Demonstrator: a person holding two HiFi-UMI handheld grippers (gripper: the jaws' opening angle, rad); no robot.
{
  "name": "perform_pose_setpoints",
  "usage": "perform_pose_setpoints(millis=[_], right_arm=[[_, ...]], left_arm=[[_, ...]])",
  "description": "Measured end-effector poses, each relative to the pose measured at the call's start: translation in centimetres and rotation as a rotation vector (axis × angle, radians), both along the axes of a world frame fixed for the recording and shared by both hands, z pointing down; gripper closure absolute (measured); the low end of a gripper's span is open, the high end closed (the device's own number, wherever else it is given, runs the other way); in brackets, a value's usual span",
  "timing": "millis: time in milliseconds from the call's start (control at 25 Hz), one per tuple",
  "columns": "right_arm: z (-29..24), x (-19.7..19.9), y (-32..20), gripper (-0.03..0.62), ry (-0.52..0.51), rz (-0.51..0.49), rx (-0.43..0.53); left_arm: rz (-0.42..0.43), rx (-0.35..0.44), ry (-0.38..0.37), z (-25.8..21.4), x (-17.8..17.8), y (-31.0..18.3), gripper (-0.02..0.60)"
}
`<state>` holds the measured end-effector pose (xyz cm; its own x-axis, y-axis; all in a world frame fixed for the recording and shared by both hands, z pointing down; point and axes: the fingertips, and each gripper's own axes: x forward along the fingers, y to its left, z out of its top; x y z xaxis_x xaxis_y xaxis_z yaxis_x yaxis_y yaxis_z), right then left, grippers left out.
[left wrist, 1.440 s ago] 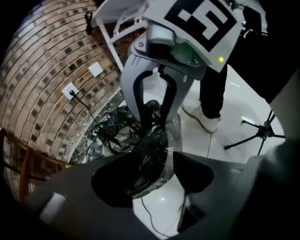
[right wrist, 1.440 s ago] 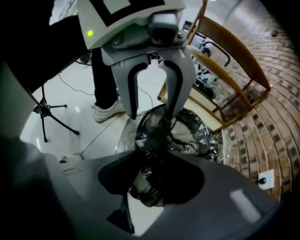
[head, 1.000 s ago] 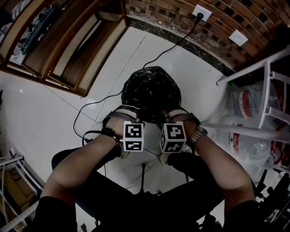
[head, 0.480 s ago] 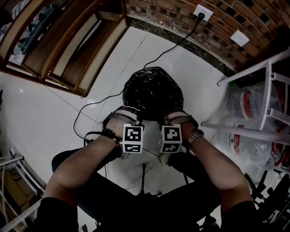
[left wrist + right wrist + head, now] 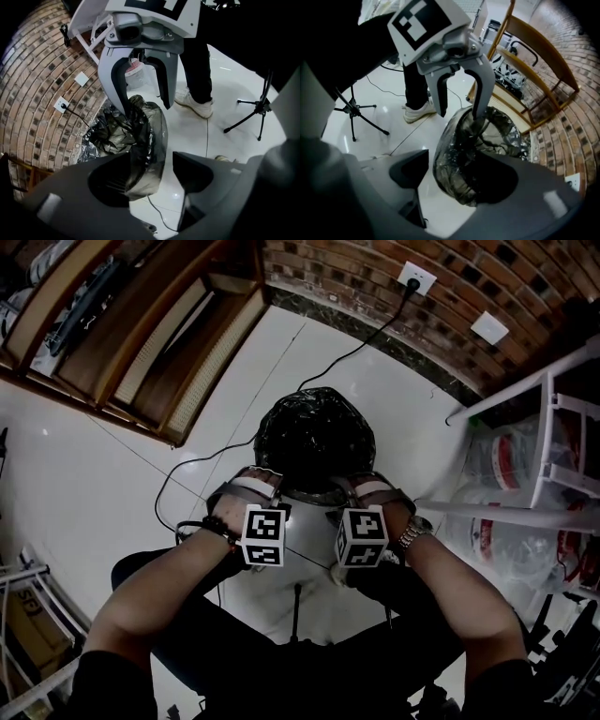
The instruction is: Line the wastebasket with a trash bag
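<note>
The wastebasket [image 5: 314, 486] stands on the white floor with a glossy black trash bag [image 5: 314, 432] over its mouth. The bag's edge is folded down over the near rim [image 5: 149, 140]. My left gripper [image 5: 150, 173] straddles that rim at the near left. Its jaws have just been opening and are open, with the bagged rim loose between them. My right gripper [image 5: 450, 180] straddles the rim [image 5: 454, 178] at the near right. Its jaws too have just opened wide around the rim. Each gripper shows in the other's view, fingers [image 5: 476, 101] astride the bag's edge.
A wooden bench [image 5: 141, 334] runs along the upper left, and a brick wall with a socket [image 5: 417, 277] lies beyond. A black cable [image 5: 187, 465] trails across the floor. A white rack with plastic bags [image 5: 553, 456] stands at right. A small tripod [image 5: 255, 112] stands near my feet.
The two marker cubes have drifted slightly apart and a little toward me. The basket and bag have stayed where they were.
</note>
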<state>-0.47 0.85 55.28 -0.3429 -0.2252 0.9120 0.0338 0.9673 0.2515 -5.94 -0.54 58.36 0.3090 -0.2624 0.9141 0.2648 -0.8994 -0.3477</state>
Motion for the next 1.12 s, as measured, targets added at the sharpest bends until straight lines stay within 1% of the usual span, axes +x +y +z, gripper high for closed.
perform_pose_setpoints(millis=[160,240,280,320,360,440,480,520,600,640,720,800,880,920,1040,1120], right_arm=[[-2.8,-0.2,0.9,0.283,-0.054,0.014,0.004],[-4.5,-0.1,0.4,0.283,-0.109,0.063,0.007],[-5.4,0.2,-0.2,0.283,-0.143,0.104,0.009],[-6.2,0.6,-1.2,0.283,-0.178,0.156,0.012],[-6.9,1.2,-2.4,0.284,-0.211,0.216,0.017],[-7.9,2.8,-5.4,0.287,-0.267,0.350,0.035],[-8.2,3.7,-7.1,0.301,-0.292,0.422,0.045],[-8.3,4.5,-8.8,0.309,-0.312,0.493,0.055],[-8.1,5.9,-11.8,0.319,-0.337,0.618,0.072],[-7.8,6.4,-13.0,0.322,-0.340,0.666,0.079],[-6.8,7.1,-15.0,0.324,-0.326,0.729,0.088],[-5.2,7.3,-16.4,0.336,-0.301,0.767,0.086],[-3.6,7.5,-17.3,0.342,-0.277,0.793,0.070],[-2.7,7.6,-17.6,0.359,-0.266,0.802,0.059],[-0.4,7.8,-18.2,0.384,-0.246,0.829,0.022],[0.9,7.8,-18.2,0.388,-0.237,0.846,-0.006]], left_arm=[[-0.006,0.004,0.001,-0.8,-0.8,0.8,0.318],[-0.030,-0.007,0.020,-1.4,-1.2,0.9,0.318],[-0.065,-0.027,0.047,-1.9,-1.3,0.8,0.318],[-0.120,-0.062,0.092,-2.7,-1.3,0.5,0.318],[-0.196,-0.110,0.153,-3.6,-1.1,0.0,0.318],[-0.391,-0.213,0.298,-5.8,-0.9,-1.9,0.318],[-0.497,-0.252,0.362,-6.5,-1.1,-3.3,0.318],[-0.599,-0.280,0.414,-7.1,-1.4,-4.9,0.318],[-0.761,-0.298,0.479,-7.6,-2.0,-7.8,0.318],[-0.823,-0.294,0.493,-7.5,-2.4,-9.1,0.318],[-0.935,-0.265,0.494,-6.8,-3.2,-11.2,0.318],[-1.015,-0.244,0.485,-5.5,-3.7,-12.7,0.318],[-1.042,-0.260,0.482,-3.7,-3.1,-13.4,0.318],[-1.052,-0.262,0.474,-3.0,-2.9,-13.7,0.318],[-1.091,-0.264,0.454,-1.3,-3.0,-14.5,0.319],[-1.118,-0.276,0.450,-0.5,-3.1,-14.8,0.323]])
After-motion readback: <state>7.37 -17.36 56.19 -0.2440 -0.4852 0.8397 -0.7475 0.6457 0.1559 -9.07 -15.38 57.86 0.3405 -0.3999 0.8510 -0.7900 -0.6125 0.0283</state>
